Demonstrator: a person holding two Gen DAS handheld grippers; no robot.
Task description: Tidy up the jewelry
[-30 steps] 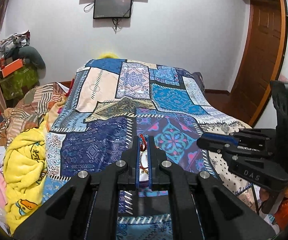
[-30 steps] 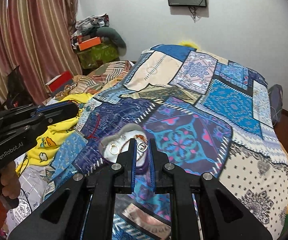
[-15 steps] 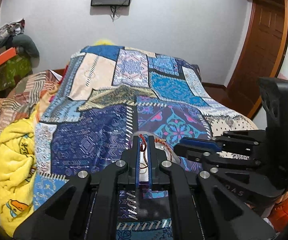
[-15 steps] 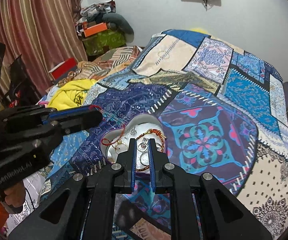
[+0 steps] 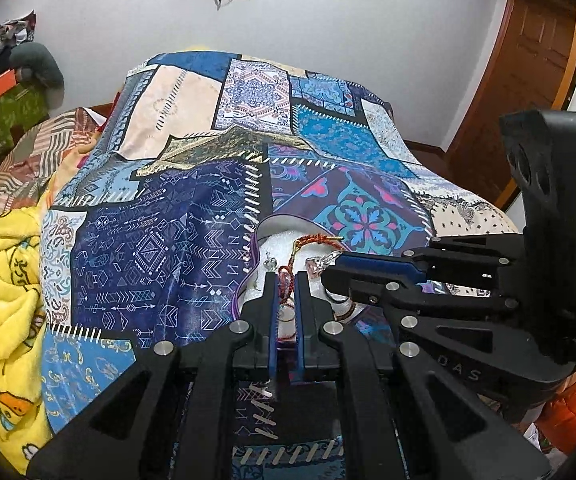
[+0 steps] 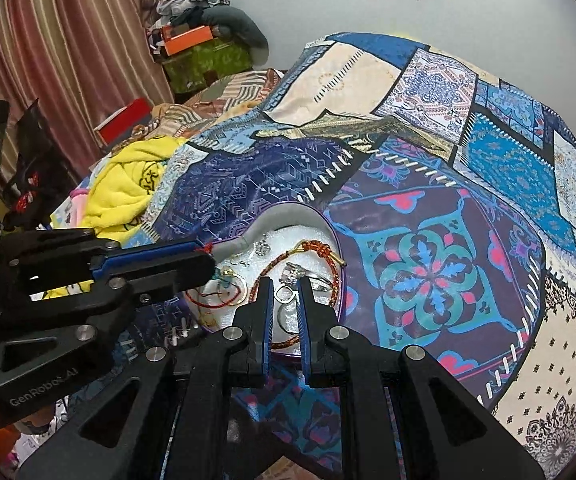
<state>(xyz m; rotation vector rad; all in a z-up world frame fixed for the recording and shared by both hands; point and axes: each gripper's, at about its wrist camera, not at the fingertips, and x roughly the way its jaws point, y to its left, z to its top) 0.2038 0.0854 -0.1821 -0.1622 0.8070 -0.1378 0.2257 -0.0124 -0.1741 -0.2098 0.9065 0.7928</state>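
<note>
Patchwork bedding in blues, purples and creams covers the bed [image 6: 427, 184], with a yellow blanket [image 6: 124, 196] bunched at its left edge and striped curtains [image 6: 48, 40] beyond. On the bedspread sits a heart-shaped jewelry box [image 6: 288, 216] with a purple rim and white foam lining. Inside it lie a red-and-gold braided cord bracelet [image 6: 311, 248], thin red thread loops [image 6: 216, 300], a gold hoop [image 6: 236, 284], silver rings [image 6: 284, 296] and small silver charms [image 6: 260, 248]. The left gripper [image 5: 286, 276] hangs over the near-left part of the box; its fingers stand a narrow gap apart with a strand of red thread [image 5: 284, 280] between them, though whether they pinch it is unclear. In the right wrist view that gripper comes in from the left, its tip over the box's left rim. The right gripper [image 6: 286, 284] hovers low over the box's near side, its fingers apart around the silver rings and touching nothing visibly.
</note>
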